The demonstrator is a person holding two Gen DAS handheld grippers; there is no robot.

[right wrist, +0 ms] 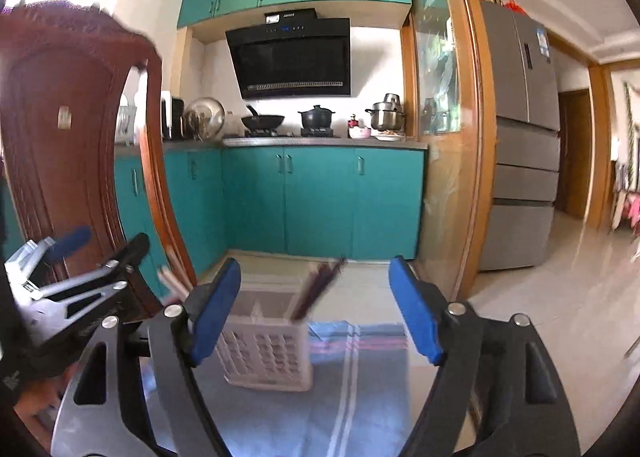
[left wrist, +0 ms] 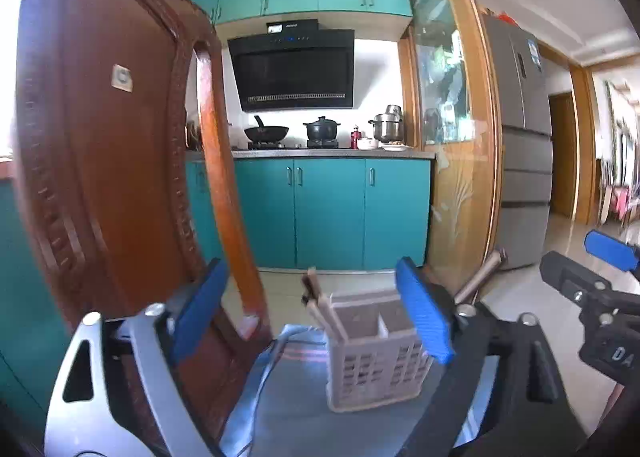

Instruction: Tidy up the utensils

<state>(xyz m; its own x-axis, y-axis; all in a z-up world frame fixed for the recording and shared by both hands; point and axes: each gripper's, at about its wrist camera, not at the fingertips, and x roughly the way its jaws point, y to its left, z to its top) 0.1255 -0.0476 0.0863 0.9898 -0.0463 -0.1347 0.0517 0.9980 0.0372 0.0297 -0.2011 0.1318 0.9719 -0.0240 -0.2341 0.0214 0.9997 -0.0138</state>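
Grippers both spread wide and empty: left gripper point(left wrist: 316, 311), right gripper point(right wrist: 314, 311). Just beyond, the slotted utensil caddy point(left wrist: 376, 357) stands on a striped cloth point(right wrist: 352, 377), chopsticks point(right wrist: 320, 287) leaning inside. Best approach, I judge: steady the caddy, add utensils vertically; kitchen counter point(left wrist: 332, 154) lies far behind.

The slotted utensil caddy point(left wrist: 376, 357) stands on the cloth-covered table point(right wrist: 360, 385), with dark chopsticks point(right wrist: 320, 285) slanting out of one compartment and pale handles point(left wrist: 480, 277) leaning off its other side, so both block a straight drop into its top. To the left a carved wooden chair back point(left wrist: 112, 161) rises close beside the left tool point(left wrist: 316, 317). The striped cloth right of the caddy lies bare in front of the right tool's point(right wrist: 320, 309) spread jaws.
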